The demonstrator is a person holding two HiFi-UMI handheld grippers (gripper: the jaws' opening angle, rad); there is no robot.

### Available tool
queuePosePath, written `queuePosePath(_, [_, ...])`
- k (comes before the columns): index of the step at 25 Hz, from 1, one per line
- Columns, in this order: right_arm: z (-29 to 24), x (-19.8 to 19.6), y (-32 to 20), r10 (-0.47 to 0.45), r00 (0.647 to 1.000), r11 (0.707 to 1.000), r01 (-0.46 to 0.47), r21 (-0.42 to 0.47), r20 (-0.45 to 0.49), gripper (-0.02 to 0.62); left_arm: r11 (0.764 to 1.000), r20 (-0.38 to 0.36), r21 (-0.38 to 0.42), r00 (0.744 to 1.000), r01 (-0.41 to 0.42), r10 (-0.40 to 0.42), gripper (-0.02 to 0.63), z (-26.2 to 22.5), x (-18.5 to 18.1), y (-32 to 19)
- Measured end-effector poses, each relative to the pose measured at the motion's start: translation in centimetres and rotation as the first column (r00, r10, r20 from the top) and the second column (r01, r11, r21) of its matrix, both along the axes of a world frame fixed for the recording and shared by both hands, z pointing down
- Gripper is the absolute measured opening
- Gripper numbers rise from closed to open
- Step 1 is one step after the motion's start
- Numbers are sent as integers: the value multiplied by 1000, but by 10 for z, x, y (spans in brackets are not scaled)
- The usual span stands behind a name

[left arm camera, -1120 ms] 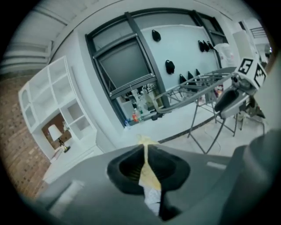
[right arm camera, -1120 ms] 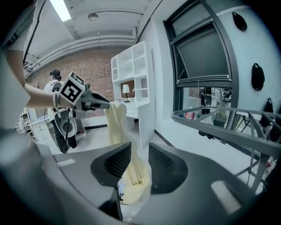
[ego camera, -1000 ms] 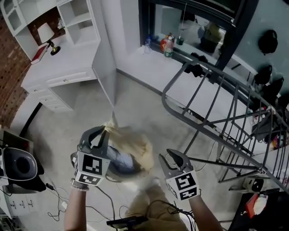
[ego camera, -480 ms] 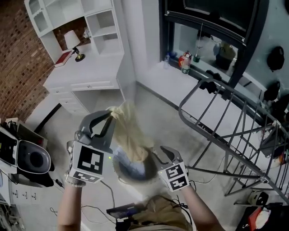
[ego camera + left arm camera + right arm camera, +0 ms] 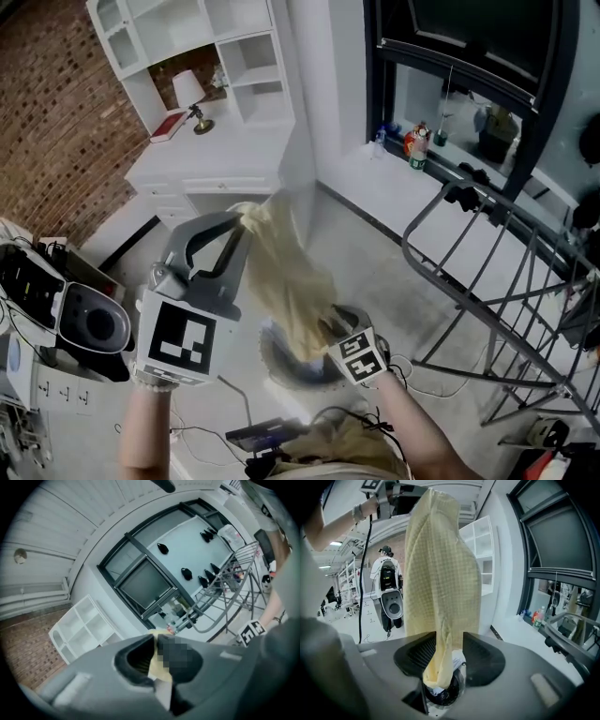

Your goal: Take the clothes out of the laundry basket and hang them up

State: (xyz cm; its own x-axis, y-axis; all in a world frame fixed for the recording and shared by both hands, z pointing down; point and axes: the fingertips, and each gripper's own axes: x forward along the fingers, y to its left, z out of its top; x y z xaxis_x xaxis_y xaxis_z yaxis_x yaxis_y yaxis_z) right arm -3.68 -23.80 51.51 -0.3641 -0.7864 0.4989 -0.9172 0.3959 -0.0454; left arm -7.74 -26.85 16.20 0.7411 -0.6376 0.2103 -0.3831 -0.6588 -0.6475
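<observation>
Left gripper [image 5: 236, 223] is clamped on the top corner of the cloth [image 5: 291, 281], held high. Right gripper [image 5: 330, 330] has just been opening, and the cloth hangs loose between its jaws. In the head view the cloth hides the right gripper's tips and much of the basket [image 5: 281, 364].

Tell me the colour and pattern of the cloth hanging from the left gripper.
Pale yellow cloth, fine checked weave; clearest in the right gripper view.

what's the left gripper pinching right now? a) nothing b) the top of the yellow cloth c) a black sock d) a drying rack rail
b: the left gripper is shut on the top end of the yellow cloth, which hangs toward the laundry basket.
</observation>
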Motion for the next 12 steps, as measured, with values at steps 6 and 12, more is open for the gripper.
queuePosePath(6, [4,-14,-1,-35,999,999,35,-33,10,11,1000,-7,-16,1000,1,-1,20,-1,-17,-3])
queuePosePath(12, [-4,39,41,182,983,982,-182,-47,-2,11,998,4,-67,1000,-17,17,20,30,-32,-10])
